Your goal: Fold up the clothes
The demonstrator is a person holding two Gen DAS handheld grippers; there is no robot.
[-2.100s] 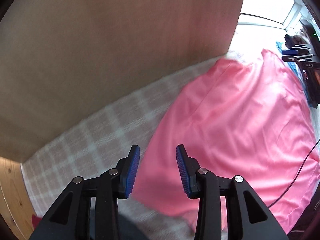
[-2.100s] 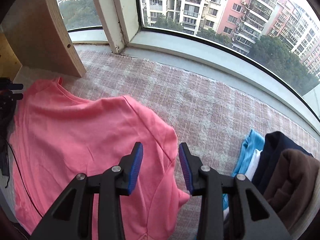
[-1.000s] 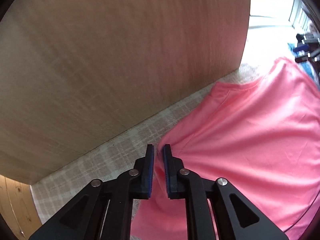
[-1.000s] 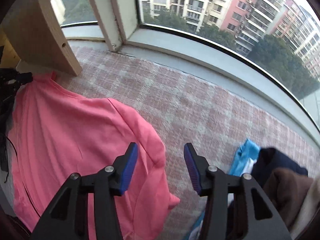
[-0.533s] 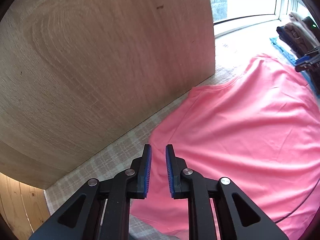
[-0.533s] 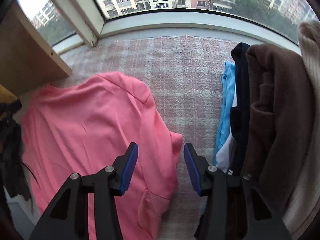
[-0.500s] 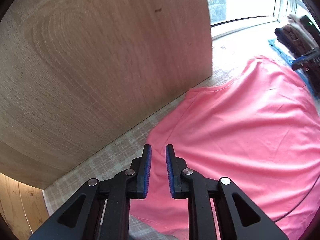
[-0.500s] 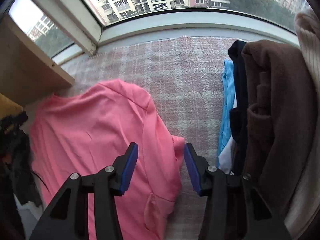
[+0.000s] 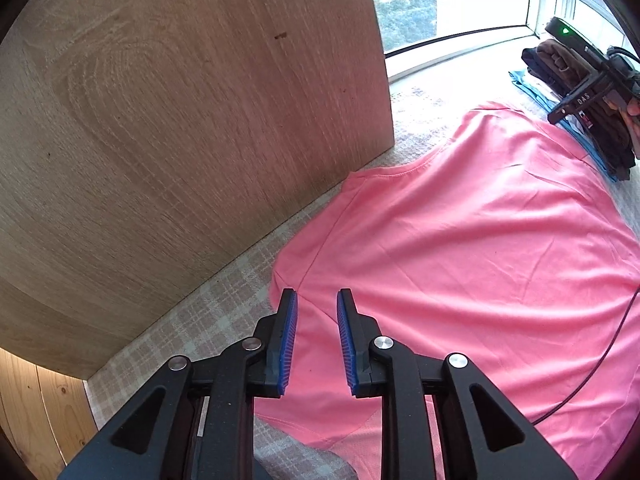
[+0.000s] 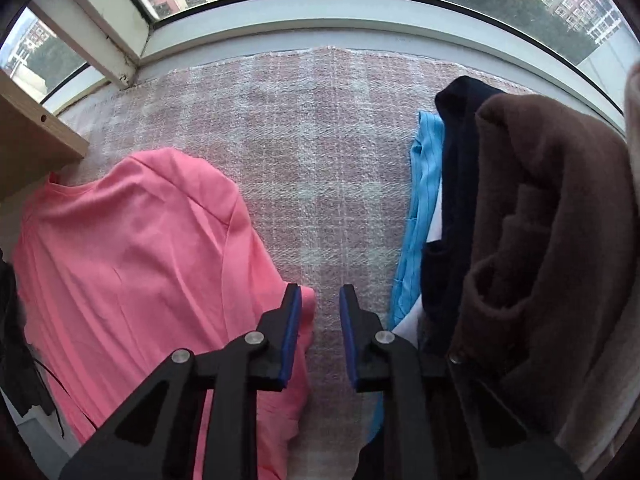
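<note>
Item 1, pink short-sleeved T-shirt (image 9: 460,248): spread flat on the pale checked woven blanket (image 10: 320,152); neckline toward the upright oak-veneer wooden panel (image 9: 180,120), collar edge just beside the panel's lower corner; one sleeve edge lies under my left gripper (image 9: 314,336), the other sleeve tip reaches my right gripper (image 10: 318,332).

Item 2, left gripper: blue-padded fingers (image 9: 289,340) parted by a narrow gap, nothing between them, hanging over the shirt's sleeve and side hem; half a second ago the gap was slimmer, so they have widened a little.

Item 3, right gripper: fingers apart, empty; left pad over the sleeve tip, right pad over bare blanket; the gap has narrowed since half a second ago.

Item 4, stack of folded clothes (image 10: 520,240): brown fleece on top, navy beneath, a light-blue striped piece at the bottom; it stands just right of my right gripper, leaving a strip of bare blanket between it and the shirt.

Item 5, open room: bare blanket runs from the shirt's shoulder out to the curved grey window sill (image 10: 320,24); on the left the panel hems the shirt in closely.

Item 6, thin black cable (image 9: 592,368): crosses the shirt's lower hem.
</note>
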